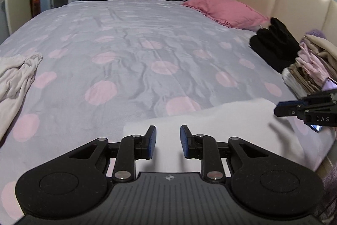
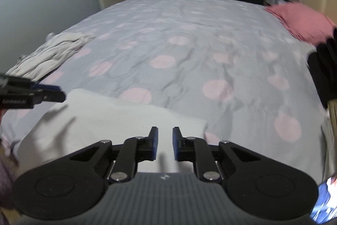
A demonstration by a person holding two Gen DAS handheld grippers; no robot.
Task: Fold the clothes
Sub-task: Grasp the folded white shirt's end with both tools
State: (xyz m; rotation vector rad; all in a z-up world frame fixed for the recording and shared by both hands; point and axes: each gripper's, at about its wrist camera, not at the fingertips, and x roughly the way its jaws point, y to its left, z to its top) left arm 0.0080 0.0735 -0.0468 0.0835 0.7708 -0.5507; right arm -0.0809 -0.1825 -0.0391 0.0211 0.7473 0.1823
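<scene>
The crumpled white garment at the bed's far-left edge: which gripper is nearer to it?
Left. The left gripper hovers over the folded white cloth on the crumpled white garment's side; the right gripper sits farther right, toward the stacked clothes.

Bedspread point(image 1: 130, 39) lies open between crumpled garment point(image 1: 14, 77) and clothes stack point(image 1: 311, 64).

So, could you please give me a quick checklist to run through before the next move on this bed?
1. Left gripper empty, a gap between its pads: ok.
2. Right gripper empty, a gap between its pads: ok.
3. White folded garment lies flat at the near edge: ok.
4. Crumpled pale garment waits unfolded on the left: ok.
5. Folded stack by the headboard stable: cannot tell.
6. Middle of the spotted bedspread has room: ok.
</scene>
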